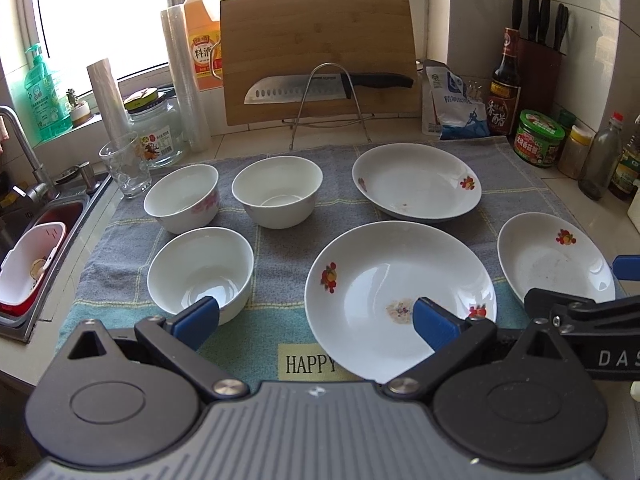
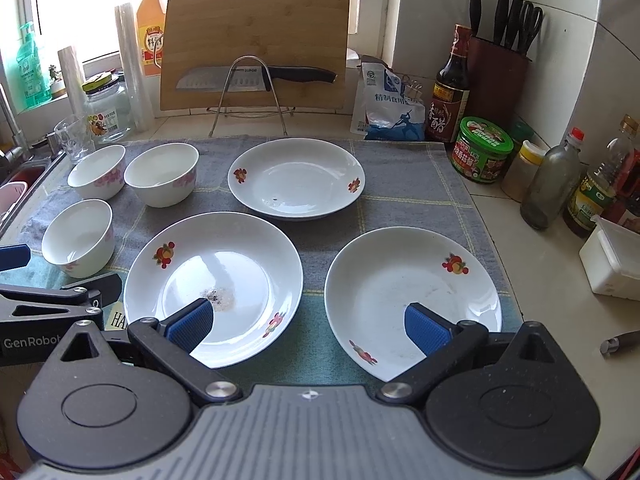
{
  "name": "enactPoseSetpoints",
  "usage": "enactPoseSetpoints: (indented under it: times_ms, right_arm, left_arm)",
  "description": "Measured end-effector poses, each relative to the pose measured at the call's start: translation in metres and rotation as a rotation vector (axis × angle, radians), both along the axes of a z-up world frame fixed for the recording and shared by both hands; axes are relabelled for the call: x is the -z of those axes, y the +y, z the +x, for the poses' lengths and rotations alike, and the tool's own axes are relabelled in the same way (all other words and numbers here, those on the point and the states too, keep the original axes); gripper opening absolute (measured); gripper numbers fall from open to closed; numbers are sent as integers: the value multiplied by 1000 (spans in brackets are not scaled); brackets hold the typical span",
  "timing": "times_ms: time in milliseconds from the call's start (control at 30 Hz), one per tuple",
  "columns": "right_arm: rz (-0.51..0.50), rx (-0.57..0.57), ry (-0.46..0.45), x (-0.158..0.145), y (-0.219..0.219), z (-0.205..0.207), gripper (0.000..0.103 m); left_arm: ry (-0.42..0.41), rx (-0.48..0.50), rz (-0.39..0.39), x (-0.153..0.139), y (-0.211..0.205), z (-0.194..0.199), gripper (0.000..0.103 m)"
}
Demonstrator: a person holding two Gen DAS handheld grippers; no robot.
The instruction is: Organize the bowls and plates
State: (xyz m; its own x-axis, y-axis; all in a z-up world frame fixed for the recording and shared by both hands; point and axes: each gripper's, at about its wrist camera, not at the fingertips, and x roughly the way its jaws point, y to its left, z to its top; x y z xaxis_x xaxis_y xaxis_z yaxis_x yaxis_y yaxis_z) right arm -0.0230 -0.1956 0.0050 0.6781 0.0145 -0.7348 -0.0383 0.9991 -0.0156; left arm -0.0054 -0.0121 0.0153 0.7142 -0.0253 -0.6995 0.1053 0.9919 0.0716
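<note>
**Three plates and three bowls spread on the counter towel, both grippers held open above them**

Six white dishes sat apart from one another on a grey and green checked towel (image 1: 280,240) that covered the kitchen counter. To the left were three deep bowls: the near bowl (image 1: 200,272) was plain white inside, the far left bowl (image 1: 182,198) bore a faint pink flower print on its side, and the far bowl beside it (image 1: 278,192) stood just to its right. To the right lay three shallow plates with small red-and-orange fruit motifs on their rims. The middle plate (image 2: 212,284) showed a speckled smear of residue near its centre. The near right plate (image 2: 412,300) looked dusted with fine dark specks, and the far plate (image 2: 296,178) carried one or two small spots.

The left gripper (image 1: 316,320) hung over the near edge of the towel, its blue-padded fingers spread wide, one in front of the near bowl and the other over the middle plate, grasping nothing. The right gripper (image 2: 308,322) was likewise spread, one pad over the middle plate and the other over the near right plate, holding nothing.

Behind the towel a bamboo cutting board (image 1: 316,52) leaned upright against the window with a knife (image 1: 320,86) resting across a wire stand.
</note>
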Motion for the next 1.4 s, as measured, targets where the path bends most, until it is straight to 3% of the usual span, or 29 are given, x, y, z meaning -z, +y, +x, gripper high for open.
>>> enactPoseSetpoints:
  times_ms: [433,533,700,833,967,1100,1400]
  right_arm:
    - [-22,-45,-172,5,-65,-25,103]
    - [-39,-13,-173,19,-85,-33,103]
    - [-44,3,-134,48,-107,-38,103]
    - [-10,-9,-106,70,-117,-40,103]
    - [-2,-23,-87,91,-119,-33,103]
    - [-15,-40,-89,102,-120,-26,103]
    - [-9,-96,-96,115,-122,-8,103]
  left_arm:
    - [-73,123,-41,-8,-43,12,102]
    - [-91,178,-7,-10,-59,20,102]
    - [-116,295,-54,-7,-84,39,102]
    - [-34,392,-88,4,-108,64,102]
    - [-2,512,-61,18,-137,79,102]
    - [86,618,-57,35,-161,99,102]
    - [202,810,38,65,-203,132,99]
